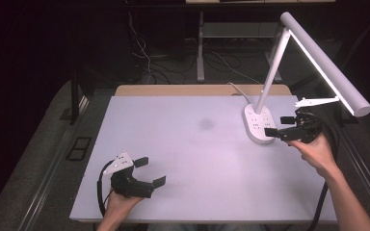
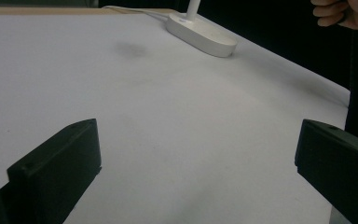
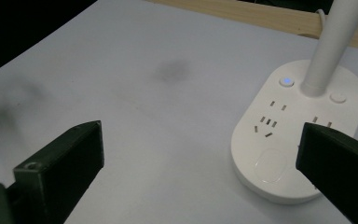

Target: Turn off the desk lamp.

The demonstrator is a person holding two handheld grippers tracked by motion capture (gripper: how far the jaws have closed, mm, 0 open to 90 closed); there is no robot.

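Both pairs of black jaws stand wide apart with nothing between them. In the high view we see the left gripper (image 1: 145, 171) held low over the near left part of the table (image 1: 173, 144), its jaws pointing right and away, a hand (image 1: 120, 204) gripping it from below and a black cable looping beside it. In the left gripper view we look along those jaws across bare white tabletop toward the far lamp base (image 2: 200, 35).

The right gripper (image 1: 279, 126) sits at the right edge of the table, held by the other hand (image 1: 318, 154), with its jaws pointing left toward the base of a white desk lamp (image 1: 318, 62). In the right gripper view the lamp base (image 3: 298, 140) lies ahead and to the right, partly behind the right-hand jaw; we cannot tell whether that jaw touches it. The base is a white oval carrying socket slots, a small button lit blue (image 3: 286, 81), a plain white button (image 3: 338, 98) and the foot of the lamp's stem.

The lamp's stem leans up to a long lit bar head that reaches out over the right gripper. A faint dark smudge (image 1: 205, 123) marks the tabletop near the middle, to the left of the base.
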